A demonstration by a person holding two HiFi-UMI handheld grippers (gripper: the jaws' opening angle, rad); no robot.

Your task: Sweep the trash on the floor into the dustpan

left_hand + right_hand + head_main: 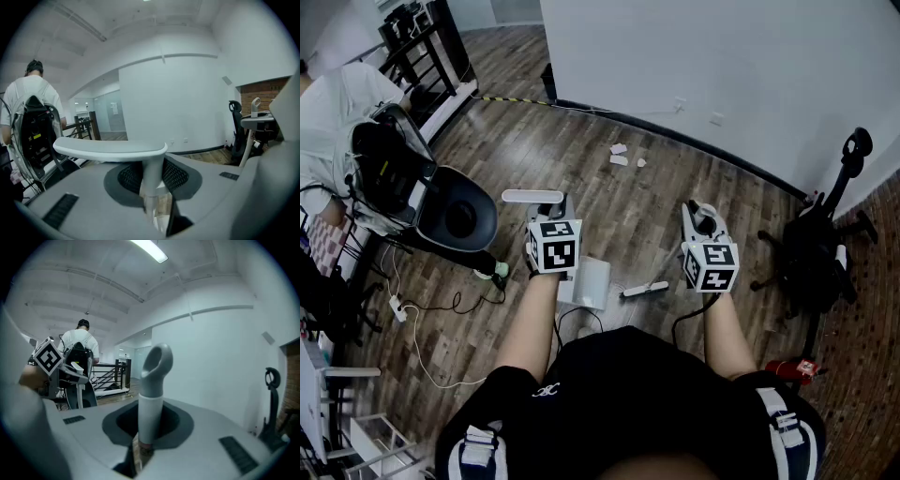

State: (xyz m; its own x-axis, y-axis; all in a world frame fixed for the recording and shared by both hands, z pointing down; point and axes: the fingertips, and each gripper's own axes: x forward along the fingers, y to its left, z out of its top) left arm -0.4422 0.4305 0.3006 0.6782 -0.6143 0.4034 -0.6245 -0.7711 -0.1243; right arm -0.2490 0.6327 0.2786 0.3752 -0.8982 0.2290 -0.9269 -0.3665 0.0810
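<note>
Small white scraps of trash lie on the wood floor near the wall, well ahead of both grippers. My left gripper is shut on the upright stem of the white dustpan, whose T-shaped handle rises between the jaws. The pan rests on the floor just in front of my body. My right gripper is shut on the grey broom handle, which ends in a loop. The broom head lies low on the floor beside the pan.
A black office chair and a person in a white shirt are at the left. Cables and a power strip trail on the floor there. A black wheeled stand is at the right, and the white wall runs behind the trash.
</note>
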